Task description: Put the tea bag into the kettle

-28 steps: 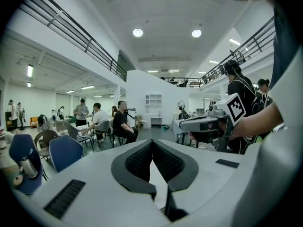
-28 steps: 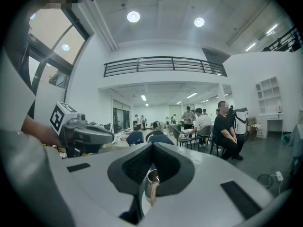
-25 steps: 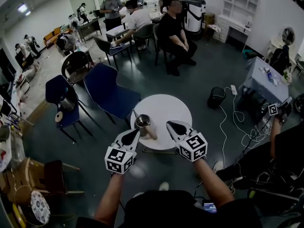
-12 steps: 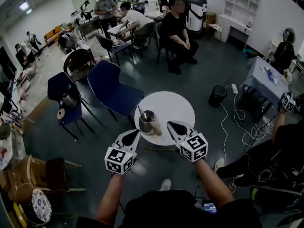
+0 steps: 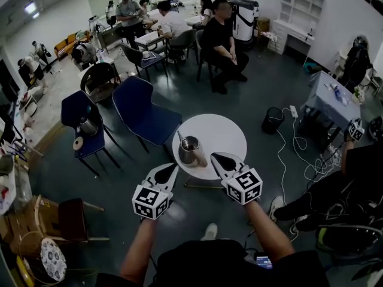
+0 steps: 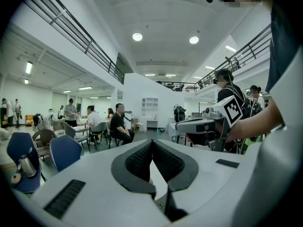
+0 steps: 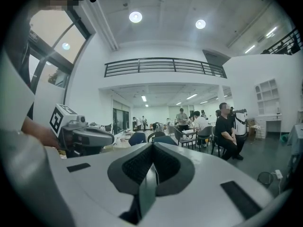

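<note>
A metal kettle (image 5: 190,150) with a tan handle stands on the near left part of a small round white table (image 5: 221,135). I cannot make out a tea bag in any view. My left gripper (image 5: 173,165) hovers just short of the table's near edge, below and left of the kettle, with its jaws shut and nothing between them. My right gripper (image 5: 213,155) is over the table's near edge, to the right of the kettle, also shut and empty. Both point level across the room, so the left gripper (image 6: 152,141) and right gripper (image 7: 152,145) views miss the table.
Two blue chairs (image 5: 143,113) stand left of the table, one (image 5: 79,123) carrying a metal pot. Seated people (image 5: 218,40) fill the back of the room. A black bin (image 5: 272,121) and floor cables (image 5: 293,154) lie right, by a grey-covered table (image 5: 329,103).
The head view has drifted, so the table and kettle sit slightly higher and further right in the frame. Both grippers stay shut in the same pose.
</note>
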`<state>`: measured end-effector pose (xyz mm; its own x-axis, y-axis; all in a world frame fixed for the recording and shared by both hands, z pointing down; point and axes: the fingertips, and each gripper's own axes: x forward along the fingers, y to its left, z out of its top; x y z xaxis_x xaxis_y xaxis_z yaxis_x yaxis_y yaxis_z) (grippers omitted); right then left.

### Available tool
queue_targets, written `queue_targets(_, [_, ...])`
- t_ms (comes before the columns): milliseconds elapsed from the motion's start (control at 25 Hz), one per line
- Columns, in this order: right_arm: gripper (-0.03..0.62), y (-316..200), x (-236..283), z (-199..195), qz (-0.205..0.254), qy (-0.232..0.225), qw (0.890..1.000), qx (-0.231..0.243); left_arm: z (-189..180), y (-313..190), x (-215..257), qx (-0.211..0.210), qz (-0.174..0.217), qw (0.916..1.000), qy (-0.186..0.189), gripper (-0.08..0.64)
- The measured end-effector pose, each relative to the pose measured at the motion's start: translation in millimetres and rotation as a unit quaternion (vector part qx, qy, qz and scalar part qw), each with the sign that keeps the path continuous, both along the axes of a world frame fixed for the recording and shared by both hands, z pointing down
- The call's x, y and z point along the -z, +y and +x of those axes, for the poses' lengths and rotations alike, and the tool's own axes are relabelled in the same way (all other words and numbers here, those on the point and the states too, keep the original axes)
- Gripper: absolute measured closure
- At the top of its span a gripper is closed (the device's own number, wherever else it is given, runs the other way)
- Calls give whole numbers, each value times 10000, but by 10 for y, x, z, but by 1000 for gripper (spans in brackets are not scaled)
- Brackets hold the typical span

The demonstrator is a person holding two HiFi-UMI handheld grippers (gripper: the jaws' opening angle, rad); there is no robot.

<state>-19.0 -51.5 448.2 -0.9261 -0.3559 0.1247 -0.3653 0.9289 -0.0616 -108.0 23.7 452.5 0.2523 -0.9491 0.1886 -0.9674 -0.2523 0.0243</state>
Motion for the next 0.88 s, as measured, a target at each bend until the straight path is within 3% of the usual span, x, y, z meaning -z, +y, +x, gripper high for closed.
queue_targets(880, [575,1109,208,-145,257,-80,9996,-115,-102,965,47,-309,141,9994,4,543])
